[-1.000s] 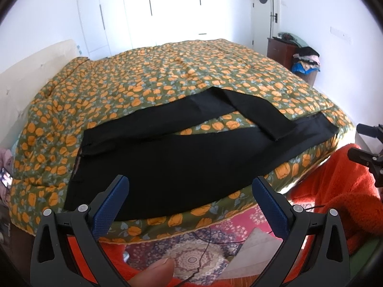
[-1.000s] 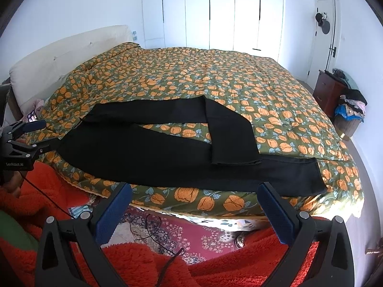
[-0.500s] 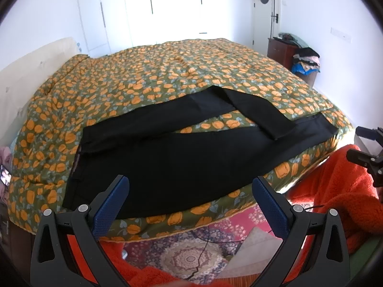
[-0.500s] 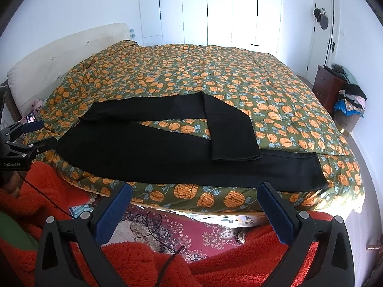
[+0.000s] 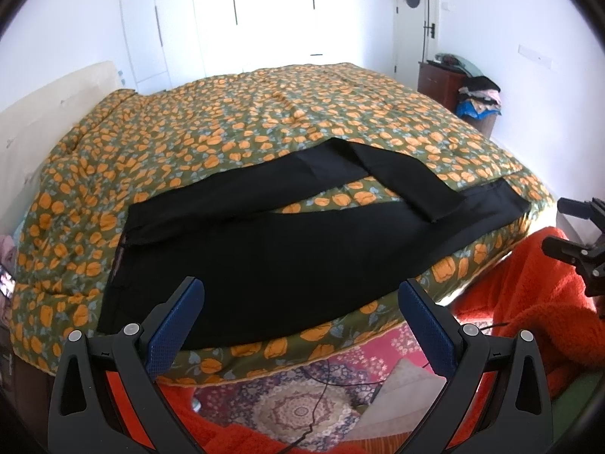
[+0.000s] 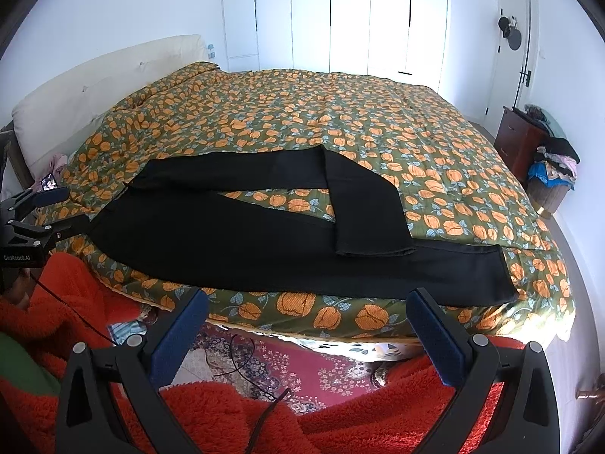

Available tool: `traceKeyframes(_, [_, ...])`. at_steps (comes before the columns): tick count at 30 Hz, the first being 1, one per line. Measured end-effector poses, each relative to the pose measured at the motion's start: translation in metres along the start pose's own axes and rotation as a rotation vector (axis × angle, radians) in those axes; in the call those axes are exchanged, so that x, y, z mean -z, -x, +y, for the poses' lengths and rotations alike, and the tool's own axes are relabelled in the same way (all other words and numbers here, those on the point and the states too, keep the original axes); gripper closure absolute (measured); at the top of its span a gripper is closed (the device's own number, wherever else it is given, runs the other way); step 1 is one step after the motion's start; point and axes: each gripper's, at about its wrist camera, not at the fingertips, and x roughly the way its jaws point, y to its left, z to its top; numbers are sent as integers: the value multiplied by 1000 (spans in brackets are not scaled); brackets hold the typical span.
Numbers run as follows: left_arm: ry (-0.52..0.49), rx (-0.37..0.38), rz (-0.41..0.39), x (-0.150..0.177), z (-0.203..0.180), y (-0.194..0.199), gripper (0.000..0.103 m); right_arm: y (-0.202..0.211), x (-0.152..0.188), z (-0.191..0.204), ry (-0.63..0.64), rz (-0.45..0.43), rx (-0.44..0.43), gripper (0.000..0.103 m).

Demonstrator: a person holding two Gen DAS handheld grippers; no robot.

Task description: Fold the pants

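Before me: white wardrobe [image 6: 351,19] upper centre, cream headboard [image 6: 94,87] left, brown dresser [image 6: 518,140] right, patterned rug [image 6: 302,367] below, orange-flowered quilt [image 6: 302,113] centre.

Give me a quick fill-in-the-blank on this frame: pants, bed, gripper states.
1. The pants are ____ in colour.
2. They lie on a quilt printed with ____ flowers.
3. The left gripper and the right gripper are both ____, holding nothing.
4. The far leg is folded back so that its hem rests on the ____ leg.

Missing words: black; orange; open; near
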Motion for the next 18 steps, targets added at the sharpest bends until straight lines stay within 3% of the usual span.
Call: traceKeyframes(18, [8,-4,-5,6,-3,2,1,1,0,1,6,-2,-5,0])
